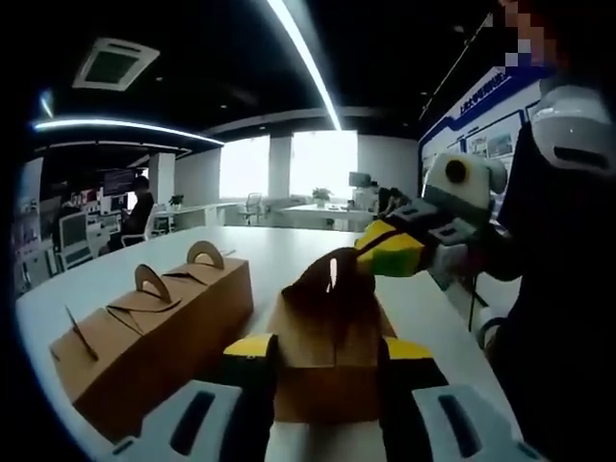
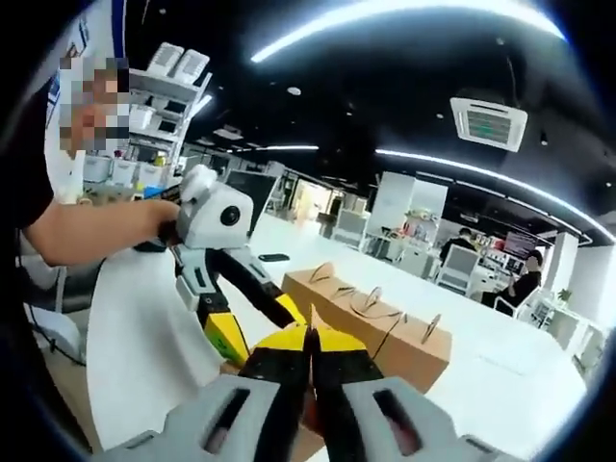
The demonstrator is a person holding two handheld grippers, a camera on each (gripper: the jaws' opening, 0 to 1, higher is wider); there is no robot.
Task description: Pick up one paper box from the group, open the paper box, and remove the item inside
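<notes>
A brown paper box (image 1: 332,322) with a dark handle flap on top stands on the white table (image 1: 279,252), clamped between the yellow-tipped jaws of my left gripper (image 1: 330,351). My right gripper (image 1: 373,252) reaches in from the right and is shut on the top flap of that box. In the right gripper view its jaws (image 2: 310,348) are pressed together on a thin brown paper edge, and the left gripper (image 2: 258,327) sits just beyond on the left. The group of paper boxes (image 1: 144,332) (image 2: 375,327) stands in a row beside the held one.
The person's dark sleeve (image 1: 563,318) and bare forearm (image 2: 87,231) are close at the table's edge. The white table (image 2: 144,346) stretches far behind the boxes. Desks, chairs and seated people (image 2: 527,279) are at the far end of the office.
</notes>
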